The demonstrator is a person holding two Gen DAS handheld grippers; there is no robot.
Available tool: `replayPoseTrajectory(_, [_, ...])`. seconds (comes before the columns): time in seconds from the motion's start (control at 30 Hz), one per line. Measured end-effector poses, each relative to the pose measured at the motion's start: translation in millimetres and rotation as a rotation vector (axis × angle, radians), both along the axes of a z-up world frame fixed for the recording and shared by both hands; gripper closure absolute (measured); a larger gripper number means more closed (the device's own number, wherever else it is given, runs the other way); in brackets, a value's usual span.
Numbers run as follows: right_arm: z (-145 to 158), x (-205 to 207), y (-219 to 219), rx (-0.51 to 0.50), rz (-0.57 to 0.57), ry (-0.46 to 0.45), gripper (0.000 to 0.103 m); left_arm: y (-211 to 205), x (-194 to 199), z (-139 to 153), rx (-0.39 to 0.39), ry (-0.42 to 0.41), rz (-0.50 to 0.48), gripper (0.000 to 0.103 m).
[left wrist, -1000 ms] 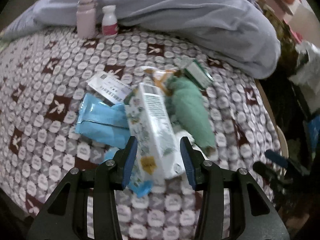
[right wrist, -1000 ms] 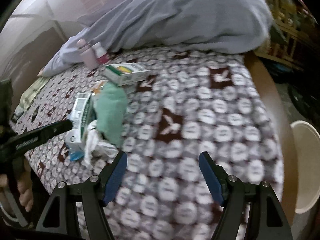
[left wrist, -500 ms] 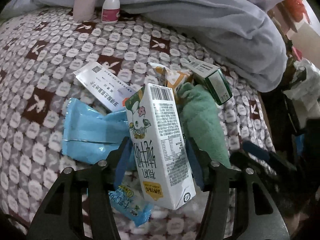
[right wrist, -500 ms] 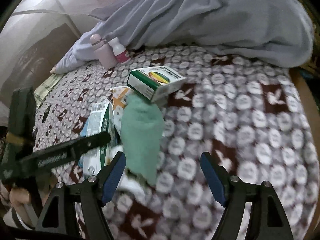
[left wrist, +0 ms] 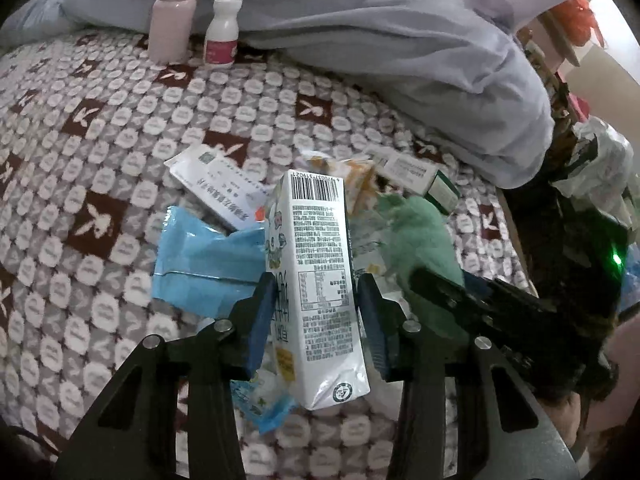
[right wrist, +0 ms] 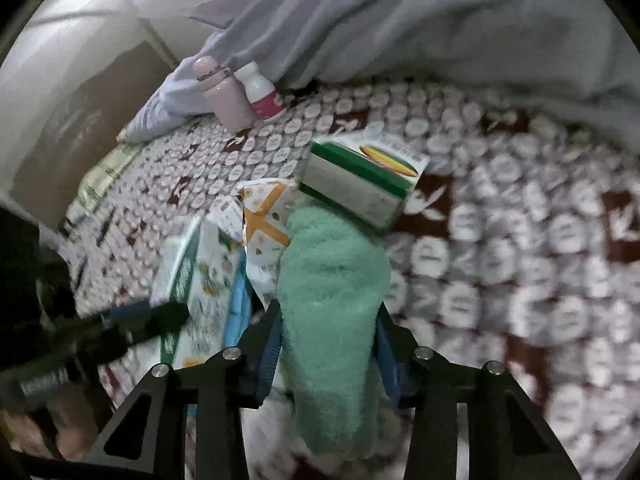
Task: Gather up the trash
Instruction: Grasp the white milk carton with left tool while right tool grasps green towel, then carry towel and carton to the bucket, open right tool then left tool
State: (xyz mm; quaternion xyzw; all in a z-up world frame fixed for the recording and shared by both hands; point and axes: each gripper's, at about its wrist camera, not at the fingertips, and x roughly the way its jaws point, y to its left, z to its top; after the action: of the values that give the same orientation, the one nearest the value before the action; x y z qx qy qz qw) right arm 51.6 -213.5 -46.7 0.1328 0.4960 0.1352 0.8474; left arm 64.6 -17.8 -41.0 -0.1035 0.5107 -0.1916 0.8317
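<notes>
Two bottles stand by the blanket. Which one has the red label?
The smaller white bottle, right of the plain pink bottle in the left wrist view. It alone carries a red label; the pink one is taller and unlabelled.

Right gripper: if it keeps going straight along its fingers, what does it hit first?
The green fuzzy sock, already lying between the right gripper's jaws, which have just been closing. Beyond the sock's far end sits the green-and-white box; depth there is unclear.
</notes>
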Motion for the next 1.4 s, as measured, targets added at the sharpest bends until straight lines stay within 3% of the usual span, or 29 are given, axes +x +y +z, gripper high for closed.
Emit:
replayPoseTrajectory(0.33, [39, -74, -48, -0.025, -0.039, -0.066, 0.063, -35, -31, 26, -0.028, -0.038, -0.077, 0.064])
replayPoseTrajectory(0.6, [49, -116, -89, -0.025, -0.147, -0.084, 0.063, -86, -61, 42, 0.02, -0.099, -0.163, 0.064])
replayPoseTrajectory(1.4, [64, -157, -139, -0.065, -0.248, -0.117, 0.063, -154, -96, 45, 0.086, -0.149, -0.256, 0.064])
